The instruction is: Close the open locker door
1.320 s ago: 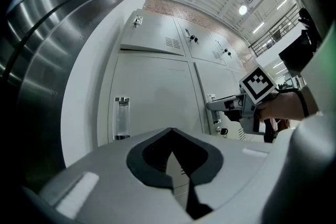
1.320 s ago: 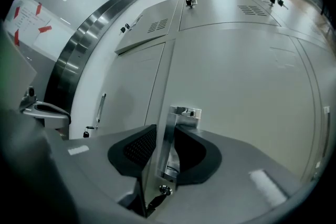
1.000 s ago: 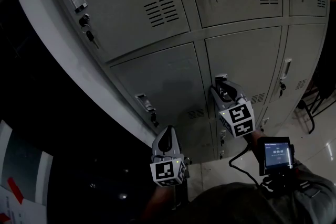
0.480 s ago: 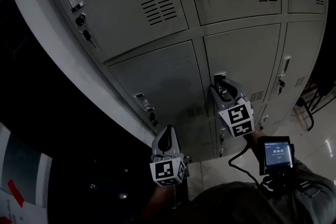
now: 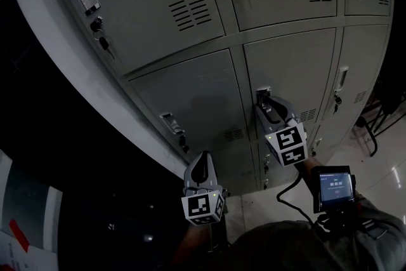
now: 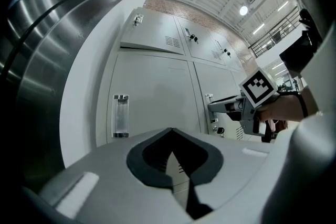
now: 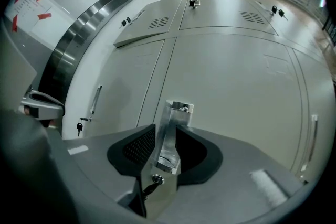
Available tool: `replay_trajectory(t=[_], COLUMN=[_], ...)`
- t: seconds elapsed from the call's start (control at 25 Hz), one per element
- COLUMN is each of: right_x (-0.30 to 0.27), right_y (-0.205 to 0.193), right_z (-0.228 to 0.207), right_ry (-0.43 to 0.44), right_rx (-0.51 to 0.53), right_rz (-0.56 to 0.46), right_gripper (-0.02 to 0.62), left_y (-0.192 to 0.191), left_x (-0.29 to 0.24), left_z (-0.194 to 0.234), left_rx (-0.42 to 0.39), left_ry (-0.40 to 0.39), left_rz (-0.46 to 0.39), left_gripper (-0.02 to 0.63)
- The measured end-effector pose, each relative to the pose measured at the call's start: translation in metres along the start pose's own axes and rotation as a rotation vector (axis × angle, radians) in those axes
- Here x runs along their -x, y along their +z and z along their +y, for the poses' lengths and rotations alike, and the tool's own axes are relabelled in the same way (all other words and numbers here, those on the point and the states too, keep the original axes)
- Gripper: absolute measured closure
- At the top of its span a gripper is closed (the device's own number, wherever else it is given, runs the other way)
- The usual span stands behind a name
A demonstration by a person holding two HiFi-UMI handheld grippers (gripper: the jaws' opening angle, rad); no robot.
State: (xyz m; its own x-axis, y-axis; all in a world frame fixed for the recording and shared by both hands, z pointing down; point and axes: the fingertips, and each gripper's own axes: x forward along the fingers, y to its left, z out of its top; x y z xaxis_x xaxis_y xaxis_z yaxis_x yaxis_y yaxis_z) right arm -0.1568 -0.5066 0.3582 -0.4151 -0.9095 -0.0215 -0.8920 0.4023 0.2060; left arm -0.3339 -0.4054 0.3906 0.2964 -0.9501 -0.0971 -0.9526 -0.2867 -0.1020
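The right gripper (image 7: 167,129) clasped the slick metal handle (image 7: 176,109) between its jaws, the apt hold on the locker door (image 7: 231,76) ahead, seemingly flush, probably light and stiff; the left gripper (image 6: 170,130) was clenched empty.

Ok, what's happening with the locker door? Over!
Right gripper clamped on door handle. Left gripper shut, empty. Locker door looks nearly flush. Nothing in the way.

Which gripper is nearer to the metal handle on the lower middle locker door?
Right. The right gripper holds the handle between its jaws; the left gripper hangs apart, lower left of it in the head view, jaws together.
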Motion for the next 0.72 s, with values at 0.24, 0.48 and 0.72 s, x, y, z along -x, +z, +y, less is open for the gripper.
replay_trajectory(t=[0.24, 0.48, 0.72], right_x=[0.023, 0.056, 0.104], right_y=[-0.009, -0.023, -0.030], right_z=[-0.010, -0.012, -0.017], right_ry=[-0.033, -0.060, -0.062], right_rx=[-0.004, -0.001, -0.005], right_rz=[0.036, 0.092, 0.113], right_gripper=[0.466, 0.468, 0.472], left_y=[0.000, 0.003, 0.006], left_x=[-0.006, -0.012, 0.006], left_z=[-0.020, -0.052, -0.090], left_rx=[0.016, 0.048, 0.083], left_ry=[-0.057, -0.140, -0.156], left_rz=[0.007, -0.002, 0.012], left_gripper=[0.604, 0.604, 0.604])
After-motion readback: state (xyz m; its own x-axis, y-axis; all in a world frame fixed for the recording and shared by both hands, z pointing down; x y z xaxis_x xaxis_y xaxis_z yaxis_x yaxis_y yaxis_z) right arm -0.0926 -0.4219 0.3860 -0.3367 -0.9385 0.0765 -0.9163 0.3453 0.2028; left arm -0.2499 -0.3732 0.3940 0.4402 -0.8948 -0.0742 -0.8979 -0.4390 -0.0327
